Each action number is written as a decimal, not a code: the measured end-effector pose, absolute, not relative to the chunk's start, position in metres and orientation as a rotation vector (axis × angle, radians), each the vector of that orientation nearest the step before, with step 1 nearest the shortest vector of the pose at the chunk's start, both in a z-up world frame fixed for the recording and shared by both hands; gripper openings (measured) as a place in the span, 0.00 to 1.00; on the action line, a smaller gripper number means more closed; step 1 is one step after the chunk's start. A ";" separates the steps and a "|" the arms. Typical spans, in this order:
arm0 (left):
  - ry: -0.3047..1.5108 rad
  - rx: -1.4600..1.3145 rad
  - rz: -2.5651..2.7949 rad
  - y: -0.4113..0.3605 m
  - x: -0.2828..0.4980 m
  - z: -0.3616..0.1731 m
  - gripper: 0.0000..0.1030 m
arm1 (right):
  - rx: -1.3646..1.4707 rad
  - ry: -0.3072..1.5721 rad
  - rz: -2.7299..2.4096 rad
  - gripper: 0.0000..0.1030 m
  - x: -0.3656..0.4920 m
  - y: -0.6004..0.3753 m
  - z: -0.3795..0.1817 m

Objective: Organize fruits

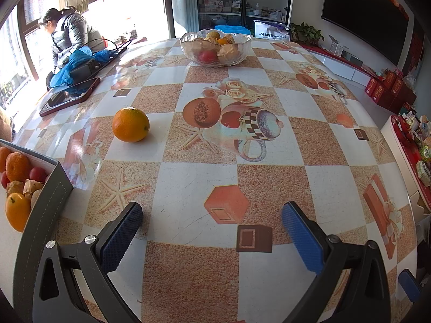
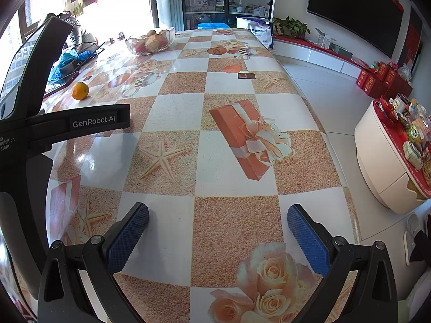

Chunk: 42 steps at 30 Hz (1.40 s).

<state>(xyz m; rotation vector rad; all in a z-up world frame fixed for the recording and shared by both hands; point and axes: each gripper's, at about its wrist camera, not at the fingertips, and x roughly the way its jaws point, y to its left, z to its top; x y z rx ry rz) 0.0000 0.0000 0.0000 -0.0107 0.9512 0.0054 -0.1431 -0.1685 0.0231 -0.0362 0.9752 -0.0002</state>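
A lone orange [image 1: 131,125] lies on the patterned tablecloth, left of centre in the left wrist view, and shows small at far left as the orange [image 2: 80,90] in the right wrist view. A glass bowl [image 1: 215,49] with several fruits stands at the table's far end; the same bowl [image 2: 150,41] appears in the right view. At the left edge a grey box [image 1: 51,188] holds oranges and red fruits. My left gripper [image 1: 212,232] is open above the cloth, well short of the orange. My right gripper [image 2: 218,235] is open too, empty, over the table's near right part.
A phone in a red case [image 1: 70,95] and blue bags with cables [image 1: 80,64] lie at the far left of the table. A person [image 1: 67,32] sits by the window. The table's right edge [image 2: 317,113] drops to a tiled floor; a white cabinet [image 2: 382,161] stands beyond.
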 end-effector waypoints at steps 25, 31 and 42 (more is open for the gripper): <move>0.951 -0.010 0.006 0.000 0.000 0.000 1.00 | -0.036 0.975 0.000 1.00 -0.147 -0.169 0.024; 0.952 -0.010 0.005 0.000 0.000 0.000 1.00 | -0.036 0.975 0.000 1.00 -0.147 -0.169 0.024; 0.951 -0.011 0.005 0.000 0.000 0.000 1.00 | -0.036 0.975 -0.001 1.00 -0.148 -0.169 0.024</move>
